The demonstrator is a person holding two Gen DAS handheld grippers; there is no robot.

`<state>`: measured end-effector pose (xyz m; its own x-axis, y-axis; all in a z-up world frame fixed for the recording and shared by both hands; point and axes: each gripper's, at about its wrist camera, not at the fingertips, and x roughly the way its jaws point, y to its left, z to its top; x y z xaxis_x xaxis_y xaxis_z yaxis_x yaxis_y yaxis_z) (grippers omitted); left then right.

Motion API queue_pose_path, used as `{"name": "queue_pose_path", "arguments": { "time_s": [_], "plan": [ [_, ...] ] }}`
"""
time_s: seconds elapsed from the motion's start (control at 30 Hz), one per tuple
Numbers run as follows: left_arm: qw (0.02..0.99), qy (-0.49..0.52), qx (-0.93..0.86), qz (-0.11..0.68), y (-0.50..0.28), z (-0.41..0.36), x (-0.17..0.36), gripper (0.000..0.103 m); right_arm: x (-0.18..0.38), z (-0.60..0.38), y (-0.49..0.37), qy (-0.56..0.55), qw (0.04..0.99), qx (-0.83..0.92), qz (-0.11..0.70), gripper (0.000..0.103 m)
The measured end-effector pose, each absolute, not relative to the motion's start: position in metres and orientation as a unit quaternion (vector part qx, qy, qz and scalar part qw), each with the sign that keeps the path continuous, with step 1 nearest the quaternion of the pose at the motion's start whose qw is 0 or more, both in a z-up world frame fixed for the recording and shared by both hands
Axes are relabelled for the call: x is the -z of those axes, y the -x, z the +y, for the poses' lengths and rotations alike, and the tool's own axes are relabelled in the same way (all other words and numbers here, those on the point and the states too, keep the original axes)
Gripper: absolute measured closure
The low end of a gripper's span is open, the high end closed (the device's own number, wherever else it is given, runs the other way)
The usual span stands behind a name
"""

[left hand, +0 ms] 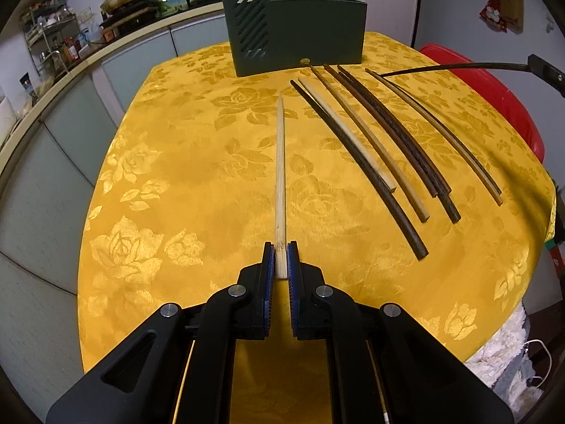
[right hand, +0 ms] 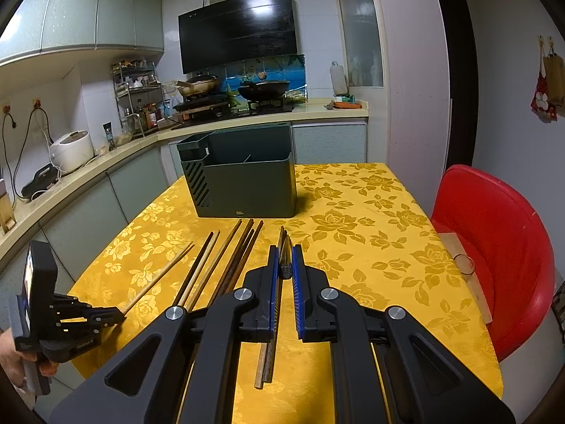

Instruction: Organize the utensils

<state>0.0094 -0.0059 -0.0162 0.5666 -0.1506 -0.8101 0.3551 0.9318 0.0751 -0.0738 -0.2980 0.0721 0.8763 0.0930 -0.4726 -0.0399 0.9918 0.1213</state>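
Step in hand: we have picked up, not yet stowed. Our left tool (left hand: 280, 259) is closed on a pale chopstick (left hand: 280, 176), its long axis pointing straight ahead at the holder (left hand: 310, 35); our right tool (right hand: 285, 265) pinches a dark chopstick (right hand: 284, 258), also pointing forward. The rest (left hand: 381, 141) lie on the tabletop (left hand: 176, 176), tips fanned toward the holder; next, we judge, tip each upright and lower it in.

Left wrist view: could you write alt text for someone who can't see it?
The left gripper is shut on the near end of a pale chopstick, which points across a yellow floral tablecloth toward a dark green utensil holder. To its right, more loose chopsticks, dark and light, lie side by side, with a red chair beyond the table edge.
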Motion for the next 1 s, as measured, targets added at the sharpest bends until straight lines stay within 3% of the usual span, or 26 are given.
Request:
{"name": "queue_pose_path", "arguments": {
  "time_s": [0.8, 0.87, 0.93, 1.0],
  "plan": [
    [0.892, -0.058, 0.122, 0.432, -0.018, -0.004, 0.017, 0.092, -0.055, -0.289, 0.075, -0.048, 0.962, -0.036, 0.267, 0.096],
    [0.892, -0.045, 0.121, 0.433, -0.019, -0.003, 0.017, 0.077, -0.047, -0.288, 0.076, -0.047, 0.959, -0.035, 0.276, 0.096],
    [0.896, -0.040, 0.102, 0.431, -0.018, -0.003, 0.017, 0.022, -0.036, -0.287, 0.079, -0.046, 0.956, -0.033, 0.288, 0.096],
    [0.902, -0.036, 0.088, 0.420, -0.017, -0.002, 0.018, 0.017, -0.024, -0.286, 0.079, -0.045, 0.951, -0.033, 0.304, 0.096]
  ]
}}
